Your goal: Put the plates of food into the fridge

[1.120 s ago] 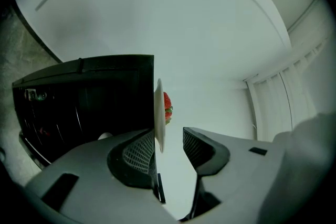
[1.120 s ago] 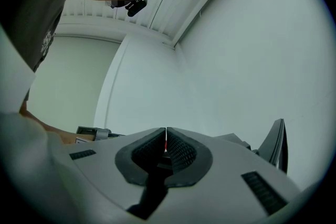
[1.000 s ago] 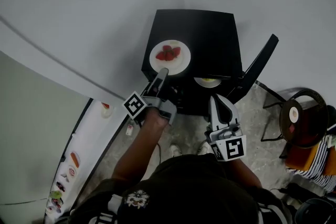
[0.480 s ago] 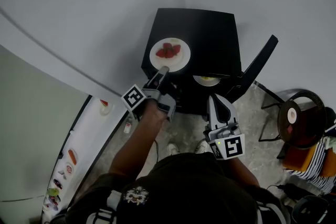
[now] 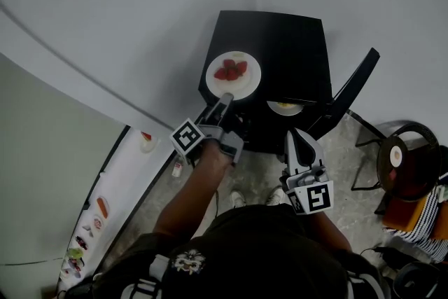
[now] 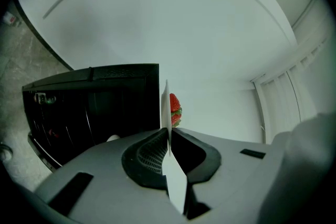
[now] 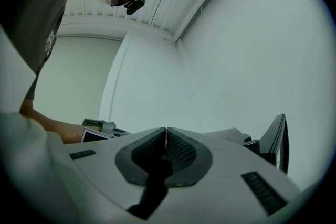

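A white plate of strawberries [image 5: 233, 75] rests on top of the small black fridge [image 5: 280, 45]. My left gripper [image 5: 226, 99] points level at the plate's near rim. Its jaws have just been closing, and they now pinch that rim. In the left gripper view the plate [image 6: 166, 107] stands edge-on between the pads, with the strawberries [image 6: 175, 110] just behind it. A second plate with yellow food [image 5: 285, 107] sits inside the fridge. My right gripper [image 5: 295, 138] hangs in front of the opening, shut with nothing in it. In the right gripper view its [image 7: 166, 132] pads meet.
The black fridge door [image 5: 351, 89] stands open to the right, in front of my right gripper. A round stool [image 5: 404, 163] and a striped cloth [image 5: 425, 222] lie at the far right. A white appliance with stickers [image 5: 115, 199] runs along the left. Grey stone floor lies underfoot.
The left gripper's jaws have closed onto the near rim of the strawberry plate. The right gripper has kept still.
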`<state>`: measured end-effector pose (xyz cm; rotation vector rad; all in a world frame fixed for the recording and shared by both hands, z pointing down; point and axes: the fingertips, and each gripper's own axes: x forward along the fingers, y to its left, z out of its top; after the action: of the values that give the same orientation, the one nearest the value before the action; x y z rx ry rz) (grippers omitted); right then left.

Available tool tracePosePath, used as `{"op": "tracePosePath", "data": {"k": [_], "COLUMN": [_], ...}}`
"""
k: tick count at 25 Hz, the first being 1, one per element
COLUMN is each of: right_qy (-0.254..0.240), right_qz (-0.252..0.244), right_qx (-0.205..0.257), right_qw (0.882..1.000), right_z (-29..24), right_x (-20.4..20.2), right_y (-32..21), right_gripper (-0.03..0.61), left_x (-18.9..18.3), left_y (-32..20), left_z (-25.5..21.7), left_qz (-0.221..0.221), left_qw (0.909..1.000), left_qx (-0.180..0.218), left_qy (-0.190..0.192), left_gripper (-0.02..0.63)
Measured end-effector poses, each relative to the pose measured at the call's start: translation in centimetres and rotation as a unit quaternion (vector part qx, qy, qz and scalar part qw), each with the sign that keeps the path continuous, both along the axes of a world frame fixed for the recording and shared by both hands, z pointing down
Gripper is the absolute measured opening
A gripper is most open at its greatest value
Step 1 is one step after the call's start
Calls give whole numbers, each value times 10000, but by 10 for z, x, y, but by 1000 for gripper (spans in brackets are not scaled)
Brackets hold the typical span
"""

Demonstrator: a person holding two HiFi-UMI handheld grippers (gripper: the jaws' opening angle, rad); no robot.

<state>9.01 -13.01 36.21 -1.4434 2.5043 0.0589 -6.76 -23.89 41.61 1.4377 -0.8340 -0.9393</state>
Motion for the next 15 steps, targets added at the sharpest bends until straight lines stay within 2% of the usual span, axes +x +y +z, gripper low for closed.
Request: {"op": "tracePosePath", "data": {"k": [4,15], "right_qy": [41,330], "right_qz": [-88,-224], "right_qx": [-38,-69], "right_qw": [9999,9992], "right_z": [3,15], "right_x": [-8,-39], "right_y": [3,23], "right_gripper": [26,26], "left_x": [-4,-18], "left_y": [14,71], "left_z": [-8,-27], "left_qz": [-1,124], "left_qw": [9994,9979], "left_qx": [163,508], "left_qy": [-303,-380], "left_gripper": [35,35]}}
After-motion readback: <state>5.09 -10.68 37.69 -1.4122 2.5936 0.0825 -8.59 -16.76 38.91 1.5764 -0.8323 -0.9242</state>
